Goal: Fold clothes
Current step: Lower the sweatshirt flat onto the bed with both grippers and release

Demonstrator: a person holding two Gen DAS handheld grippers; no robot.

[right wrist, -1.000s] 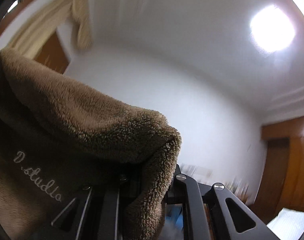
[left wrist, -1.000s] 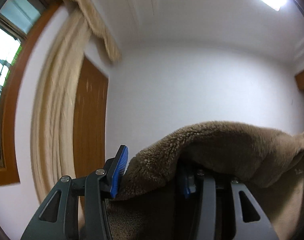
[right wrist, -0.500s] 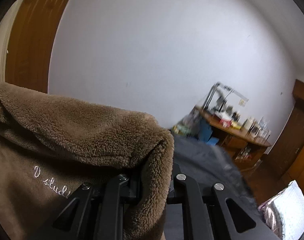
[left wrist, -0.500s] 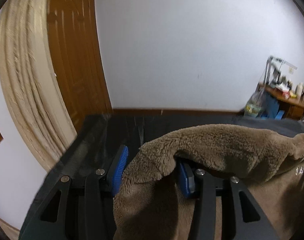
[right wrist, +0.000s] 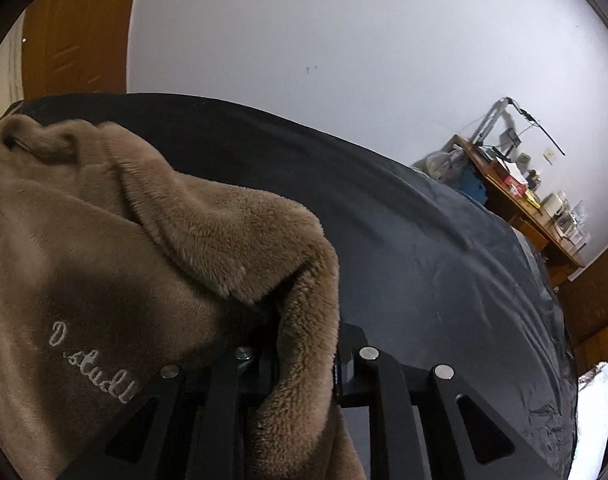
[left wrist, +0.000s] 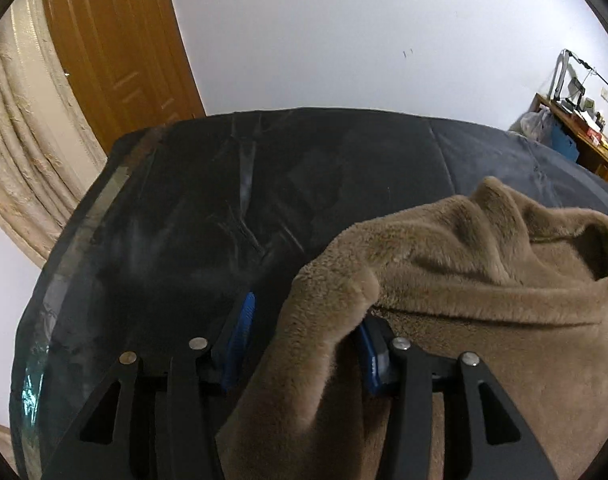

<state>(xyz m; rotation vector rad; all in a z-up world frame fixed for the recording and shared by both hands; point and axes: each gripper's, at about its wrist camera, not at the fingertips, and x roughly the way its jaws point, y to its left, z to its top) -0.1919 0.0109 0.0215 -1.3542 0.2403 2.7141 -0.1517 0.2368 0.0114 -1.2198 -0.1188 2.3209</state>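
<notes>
**Brown fleece over a dark bed, one grip slack and one tight**

We see the brown fleece garment strung between the two grippers, low over a bed with a dark cover. Part of it appears to rest on the cover.

The left gripper has just been opening. A fold of fleece hangs between its blue pads. The left pad stands clear of the cloth with a dark gap beside it, so the fold is released rather than pinched and drapes over the right finger.

The right gripper has also just eased open slightly. Its narrow gap is still packed with fleece, and both fingers bear against the cloth.

To the left of the garment the cover runs bare to the bed's edge, and beyond that are a cream curtain and a wooden door. To its right the cover is again bare as far as a cluttered desk against the white wall.

Only the right wrist view shows the white embroidered lettering on the fleece. Only the left wrist view shows the curtain plainly.
</notes>
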